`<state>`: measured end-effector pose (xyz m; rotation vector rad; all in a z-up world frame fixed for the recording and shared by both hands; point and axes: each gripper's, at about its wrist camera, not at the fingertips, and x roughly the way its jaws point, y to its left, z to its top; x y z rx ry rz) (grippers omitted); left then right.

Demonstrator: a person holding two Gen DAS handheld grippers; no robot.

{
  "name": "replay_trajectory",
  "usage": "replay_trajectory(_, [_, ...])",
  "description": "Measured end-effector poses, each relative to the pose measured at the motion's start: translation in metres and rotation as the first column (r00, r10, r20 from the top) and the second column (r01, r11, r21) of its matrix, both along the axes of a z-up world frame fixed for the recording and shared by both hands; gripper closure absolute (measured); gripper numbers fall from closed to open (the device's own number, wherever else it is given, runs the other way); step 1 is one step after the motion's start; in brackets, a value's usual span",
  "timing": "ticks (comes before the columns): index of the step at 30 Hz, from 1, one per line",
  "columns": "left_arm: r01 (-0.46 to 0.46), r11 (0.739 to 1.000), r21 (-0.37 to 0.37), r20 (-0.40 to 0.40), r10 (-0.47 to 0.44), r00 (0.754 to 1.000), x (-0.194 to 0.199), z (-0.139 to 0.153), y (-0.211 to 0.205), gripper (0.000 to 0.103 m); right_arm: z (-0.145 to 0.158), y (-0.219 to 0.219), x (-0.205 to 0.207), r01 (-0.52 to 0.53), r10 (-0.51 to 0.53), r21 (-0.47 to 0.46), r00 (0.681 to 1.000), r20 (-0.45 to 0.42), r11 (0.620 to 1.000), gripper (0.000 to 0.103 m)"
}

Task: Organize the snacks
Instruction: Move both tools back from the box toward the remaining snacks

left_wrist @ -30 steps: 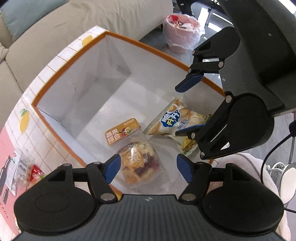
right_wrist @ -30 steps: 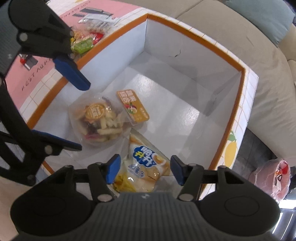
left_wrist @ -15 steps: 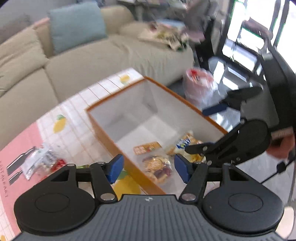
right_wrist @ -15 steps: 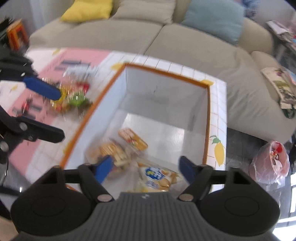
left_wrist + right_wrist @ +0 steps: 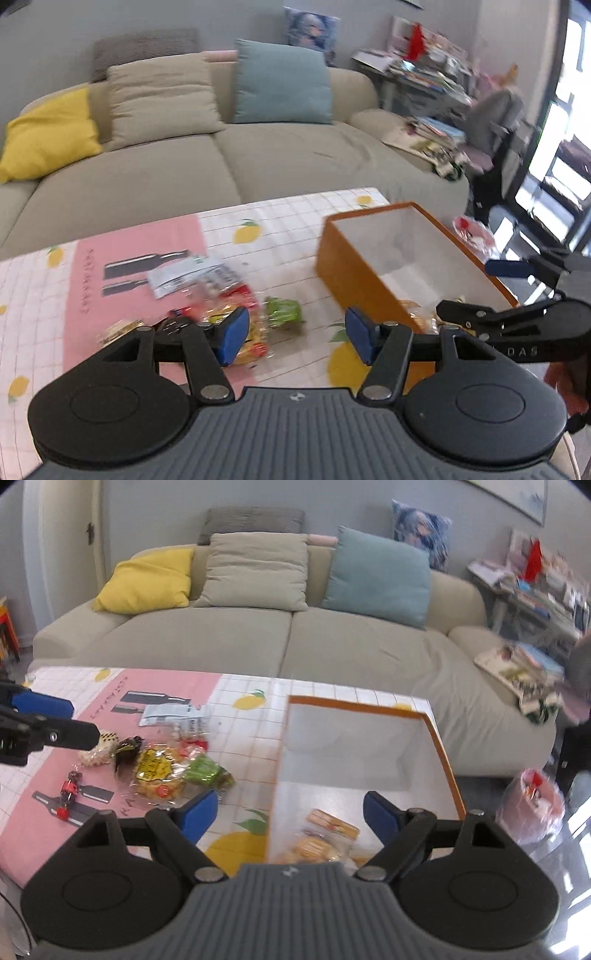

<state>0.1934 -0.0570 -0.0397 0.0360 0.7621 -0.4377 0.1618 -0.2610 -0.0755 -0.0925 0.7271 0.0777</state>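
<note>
Both grippers have been lifted out of the orange-rimmed white cardboard box (image 5: 436, 738), where they hung over the bags a second ago, and are now raised above the table. The left gripper (image 5: 293, 336) is seen with its jaws closing and nothing between them; the right gripper (image 5: 290, 818) is held wide apart and empty. Two snack bags are left on the box floor, among them a clear pouch of mixed crisps with an orange header (image 5: 325, 836). The remaining snacks lie in a loose pile on the pink and lemon-print tablecloth (image 5: 110, 694), left of the box: a yellow-labelled clear bag (image 5: 157, 773), a green wrapped sweet (image 5: 207, 771), and a white sachet (image 5: 171, 716) whose long axis is laid roughly across the table. A drop-off appears finished, and a reach back to the pile is judged to be in hand. The jaws would need to be reopened and lowered around one bag.
</note>
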Motion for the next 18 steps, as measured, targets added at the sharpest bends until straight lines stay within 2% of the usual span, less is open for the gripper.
replay_trajectory(4, [-0.091,0.995,-0.033,-0.008,0.091,0.996,-0.003,-0.008,0.042,0.033,0.001,0.033,0.001,0.004,-0.005,0.015,1.000,0.019,1.000,0.007])
replay_trajectory(6, [-0.144,0.988,-0.052,-0.048,0.141,0.989,0.000,-0.014,0.063,0.033,-0.002,0.046,0.005,0.000,-0.001,0.046,1.000,0.012,0.999,0.007])
replay_trajectory(8, [-0.183,0.982,-0.038,-0.079,0.179,0.981,0.004,-0.022,0.074,0.033,-0.006,0.061,0.006,0.004,-0.005,0.070,1.000,0.006,0.998,0.007])
replay_trajectory(12, [-0.206,0.978,-0.012,-0.106,0.204,0.973,0.000,-0.042,0.091,0.033,-0.027,0.090,0.014,0.037,-0.033,0.124,0.999,-0.032,0.992,0.008])
replay_trajectory(18, [-0.230,0.973,-0.028,-0.171,0.222,0.960,-0.003,-0.079,0.104,0.034,-0.064,0.118,0.021,0.032,-0.021,0.121,0.996,-0.087,0.992,0.011])
